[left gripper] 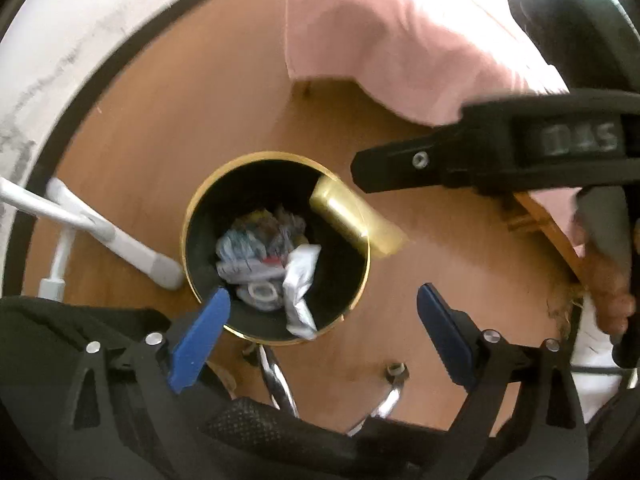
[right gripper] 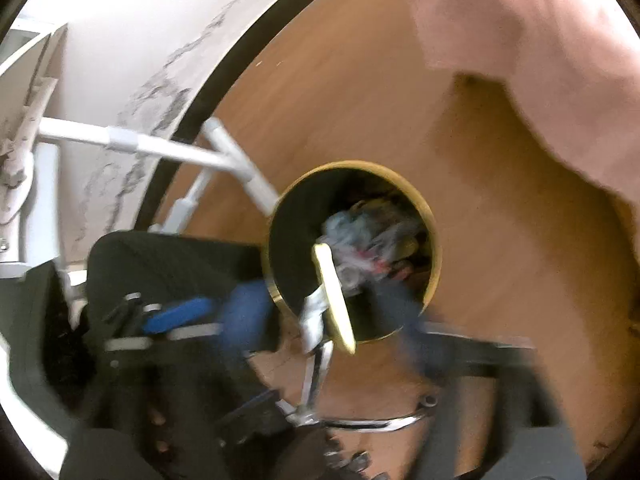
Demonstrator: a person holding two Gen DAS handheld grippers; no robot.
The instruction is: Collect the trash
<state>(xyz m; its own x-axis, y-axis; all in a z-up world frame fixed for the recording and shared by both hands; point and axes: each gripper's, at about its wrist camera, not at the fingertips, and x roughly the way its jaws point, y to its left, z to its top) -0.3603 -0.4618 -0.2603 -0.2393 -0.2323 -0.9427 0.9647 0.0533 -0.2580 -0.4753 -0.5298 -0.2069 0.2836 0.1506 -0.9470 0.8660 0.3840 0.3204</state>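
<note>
Bright daylight glares at the upper right beyond the left gripper; the right wrist view smears with motion blur (fisheye edges bend).

I see a matt black bin with a glossy gold metal rim, crumpled paper and foil trash inside, a shiny gold wrapper, smooth wood-look floor, and soft pink cloth.
</note>
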